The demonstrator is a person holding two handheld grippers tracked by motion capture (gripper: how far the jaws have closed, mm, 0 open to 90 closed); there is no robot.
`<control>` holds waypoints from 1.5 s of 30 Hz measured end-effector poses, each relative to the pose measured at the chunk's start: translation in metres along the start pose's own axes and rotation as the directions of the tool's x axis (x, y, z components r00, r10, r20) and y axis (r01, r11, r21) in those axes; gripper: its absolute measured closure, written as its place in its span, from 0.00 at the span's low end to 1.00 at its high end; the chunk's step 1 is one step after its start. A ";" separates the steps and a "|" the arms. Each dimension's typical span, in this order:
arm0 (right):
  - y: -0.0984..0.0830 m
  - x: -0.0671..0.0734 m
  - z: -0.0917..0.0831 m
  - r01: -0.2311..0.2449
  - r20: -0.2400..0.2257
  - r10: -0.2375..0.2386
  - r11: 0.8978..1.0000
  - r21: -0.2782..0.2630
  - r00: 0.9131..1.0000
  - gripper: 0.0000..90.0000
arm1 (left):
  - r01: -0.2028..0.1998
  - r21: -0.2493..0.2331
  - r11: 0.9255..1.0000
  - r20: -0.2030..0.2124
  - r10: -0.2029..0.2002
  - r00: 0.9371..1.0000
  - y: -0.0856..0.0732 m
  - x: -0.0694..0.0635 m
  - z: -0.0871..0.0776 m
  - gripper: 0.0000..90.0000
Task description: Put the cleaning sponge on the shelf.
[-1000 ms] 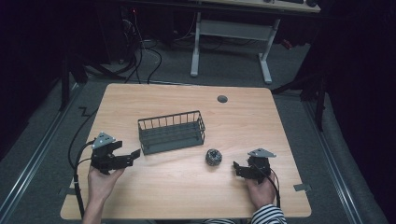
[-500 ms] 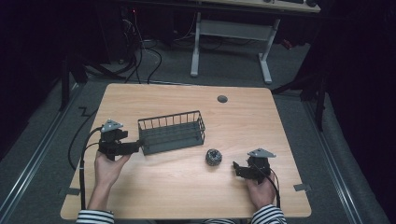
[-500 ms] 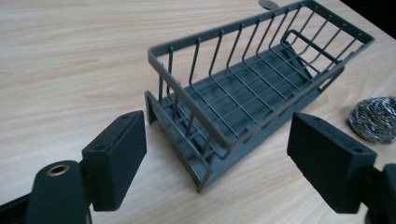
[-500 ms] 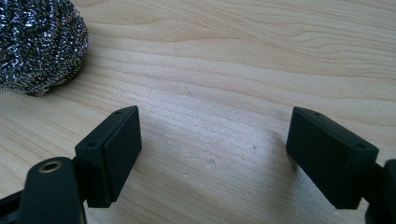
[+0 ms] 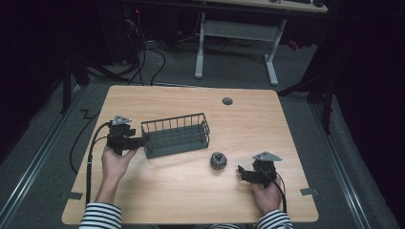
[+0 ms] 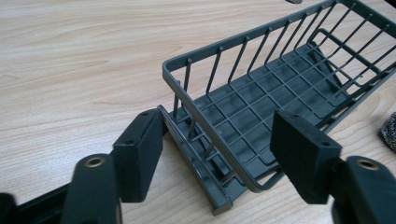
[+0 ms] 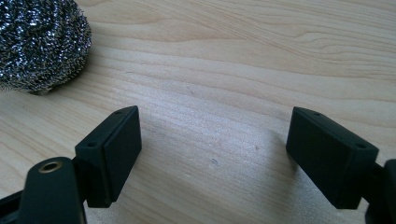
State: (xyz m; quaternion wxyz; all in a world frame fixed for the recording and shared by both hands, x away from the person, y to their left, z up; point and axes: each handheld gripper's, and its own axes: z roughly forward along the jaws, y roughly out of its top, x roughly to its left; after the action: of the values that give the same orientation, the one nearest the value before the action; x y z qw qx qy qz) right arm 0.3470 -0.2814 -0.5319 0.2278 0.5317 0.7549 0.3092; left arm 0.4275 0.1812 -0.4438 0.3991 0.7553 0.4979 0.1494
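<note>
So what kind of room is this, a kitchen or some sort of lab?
Probably a lab or workshop rather than a kitchen. The wooden table stands on a grey floor with loose cables trailing behind it, another desk frame beyond, and dark surroundings on both sides.

basket (image 5: 176, 135) left of scourer (image 5: 218, 160), apart

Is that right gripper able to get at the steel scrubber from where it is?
Probably yes. The right gripper is open, and only bare table lies between it and the scrubber, which sits apart from the basket.
</note>
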 end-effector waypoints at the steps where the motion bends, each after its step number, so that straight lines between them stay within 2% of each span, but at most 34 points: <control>1: 0.000 0.000 0.000 0.000 0.000 0.000 1.000 0.000 1.000 0.20 | 0.001 0.001 1.000 0.000 -0.001 1.000 0.000 0.001 0.001 0.40; 11: 0.000 0.000 0.000 0.002 -0.002 -0.002 1.000 0.000 1.000 0.20 | 0.011 0.017 1.000 0.007 -0.011 1.000 0.000 0.002 0.011 0.52; 15: 0.000 0.000 0.000 0.003 -0.003 -0.003 1.000 0.000 1.000 0.20 | 0.008 0.015 1.000 0.013 -0.008 1.000 -0.001 0.001 0.014 0.60; 20: 0.000 0.000 0.000 0.002 -0.003 -0.002 1.000 0.000 1.000 0.20 | 0.015 0.017 1.000 0.005 -0.015 1.000 -0.002 0.002 0.017 0.65; 35: 0.000 0.000 0.000 0.004 -0.004 -0.004 1.000 0.000 1.000 0.20 | 0.021 0.007 1.000 0.014 -0.021 1.000 0.000 -0.002 0.024 0.69; 45: 0.000 0.000 0.000 0.004 -0.004 -0.004 1.000 0.000 1.000 0.20 | 0.018 0.006 1.000 0.021 -0.018 1.000 0.005 -0.014 0.033 0.70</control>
State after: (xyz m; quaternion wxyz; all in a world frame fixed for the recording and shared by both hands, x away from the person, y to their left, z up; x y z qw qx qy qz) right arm 0.3469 -0.2810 -0.5319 0.2270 0.5296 0.7563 0.3099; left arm 0.4452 0.1533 -0.4592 0.4033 0.7535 0.5009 0.1366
